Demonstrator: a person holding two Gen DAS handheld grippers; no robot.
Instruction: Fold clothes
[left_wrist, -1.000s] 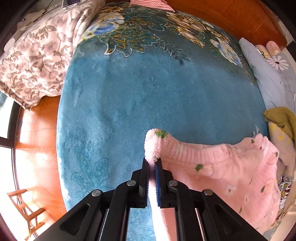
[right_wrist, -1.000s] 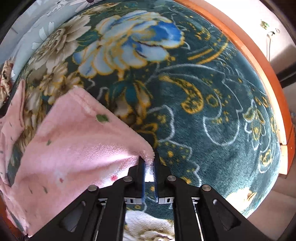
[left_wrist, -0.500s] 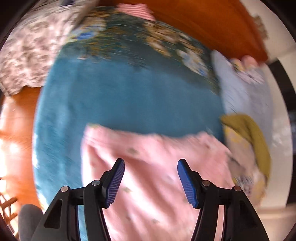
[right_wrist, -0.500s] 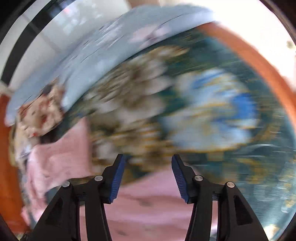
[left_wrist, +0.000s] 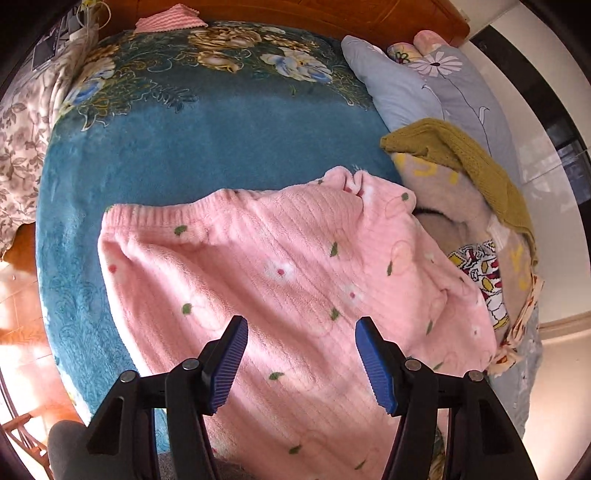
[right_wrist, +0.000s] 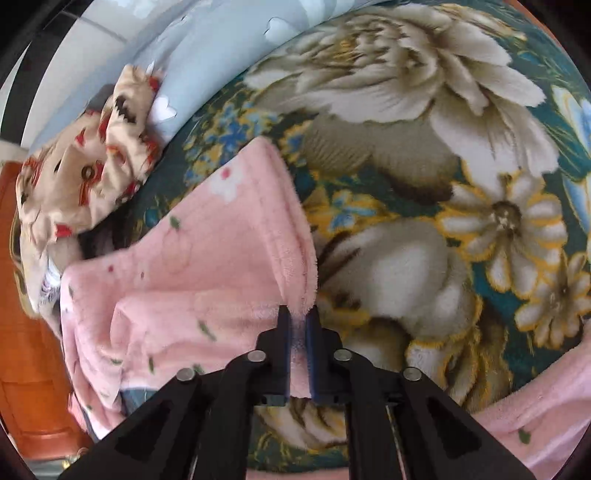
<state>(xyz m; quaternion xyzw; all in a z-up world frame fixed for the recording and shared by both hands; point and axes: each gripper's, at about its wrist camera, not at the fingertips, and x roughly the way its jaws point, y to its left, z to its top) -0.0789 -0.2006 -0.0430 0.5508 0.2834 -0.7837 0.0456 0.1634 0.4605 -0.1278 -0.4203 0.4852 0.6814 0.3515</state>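
Pink fleece garment (left_wrist: 295, 266) released by left gripper (left_wrist: 299, 354) (jaws now wide), right gripper (right_wrist: 298, 314) re-clamped on hem

Fleece garment (left_wrist: 280, 266) spread on blanket (left_wrist: 207, 147) covering bed. Ribbed hem toward far side, left. Pile of clothes (left_wrist: 476, 229) just right of garment, touching it; pillow (left_wrist: 417, 81) behind pile. Folded cloth (left_wrist: 170, 19) at far edge by headboard (left_wrist: 332, 14). Left claw (left_wrist: 299, 360) above garment's near part. Right claw (right_wrist: 298, 332) at garment's edge (right_wrist: 295, 258), fabric between fingers.
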